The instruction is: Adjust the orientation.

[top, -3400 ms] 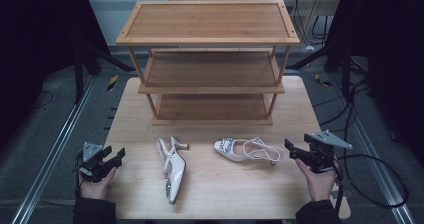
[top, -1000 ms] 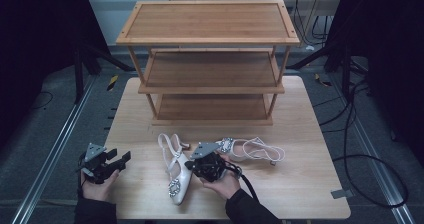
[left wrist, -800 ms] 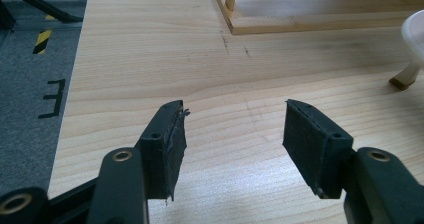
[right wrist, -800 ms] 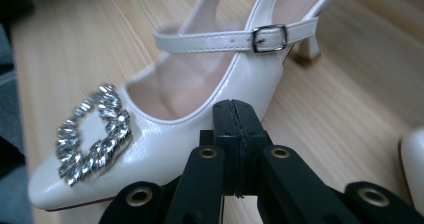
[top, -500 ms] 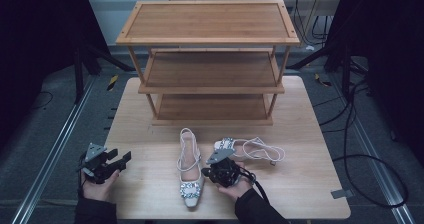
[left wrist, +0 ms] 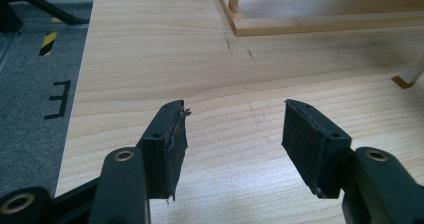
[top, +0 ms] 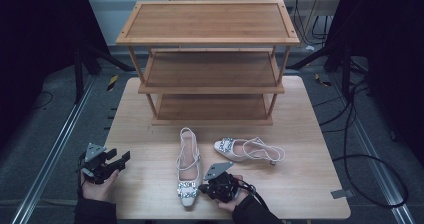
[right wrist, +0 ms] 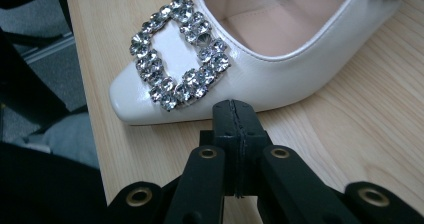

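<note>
At lower centre of the desk, the right tool, jaws pressed together on nothing, nudges the shoe toe to square it toward the rack, while the left tool waits open at lower left.

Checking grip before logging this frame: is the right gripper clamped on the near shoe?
No: the right gripper has its jaws shut together, empty, just beside the near shoe.
</note>
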Demonstrator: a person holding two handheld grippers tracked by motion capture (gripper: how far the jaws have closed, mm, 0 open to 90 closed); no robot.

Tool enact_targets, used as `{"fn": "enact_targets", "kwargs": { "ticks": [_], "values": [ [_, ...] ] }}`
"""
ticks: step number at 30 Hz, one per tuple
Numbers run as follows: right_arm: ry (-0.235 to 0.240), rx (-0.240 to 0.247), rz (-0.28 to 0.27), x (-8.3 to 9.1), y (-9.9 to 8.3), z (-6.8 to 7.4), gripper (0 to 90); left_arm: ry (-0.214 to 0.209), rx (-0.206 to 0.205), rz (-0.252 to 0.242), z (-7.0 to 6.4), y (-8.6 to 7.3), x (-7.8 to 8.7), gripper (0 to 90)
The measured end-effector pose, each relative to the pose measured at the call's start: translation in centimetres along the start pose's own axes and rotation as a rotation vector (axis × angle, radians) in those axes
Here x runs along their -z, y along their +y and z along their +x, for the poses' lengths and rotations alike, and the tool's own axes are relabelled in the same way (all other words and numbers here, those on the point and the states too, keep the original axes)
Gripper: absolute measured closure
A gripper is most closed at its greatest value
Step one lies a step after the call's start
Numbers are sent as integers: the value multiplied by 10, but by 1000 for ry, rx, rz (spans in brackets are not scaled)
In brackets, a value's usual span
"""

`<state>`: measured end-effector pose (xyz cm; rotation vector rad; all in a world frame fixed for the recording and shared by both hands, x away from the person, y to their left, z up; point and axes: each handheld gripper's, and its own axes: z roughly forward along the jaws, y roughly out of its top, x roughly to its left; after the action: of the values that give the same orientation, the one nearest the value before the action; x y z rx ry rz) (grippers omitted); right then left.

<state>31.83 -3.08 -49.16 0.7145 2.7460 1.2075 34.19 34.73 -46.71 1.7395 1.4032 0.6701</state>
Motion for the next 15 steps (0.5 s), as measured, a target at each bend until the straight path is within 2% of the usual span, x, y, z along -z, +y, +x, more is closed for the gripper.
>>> {"fn": "enact_targets", "kwargs": {
  "ticks": [3, 7, 15],
  "values": [
    [-28, 11, -9, -10, 7, 7, 900, 2, -5, -5, -1, 1, 1, 416],
    [-63, 0, -40, -28, 20, 16, 900, 10, 4, -13, 1, 1, 2, 415],
    [-38, -5, -92, -68, 49, 31, 900, 18, 11, -19, 5, 1, 4, 414]
  ]
}}
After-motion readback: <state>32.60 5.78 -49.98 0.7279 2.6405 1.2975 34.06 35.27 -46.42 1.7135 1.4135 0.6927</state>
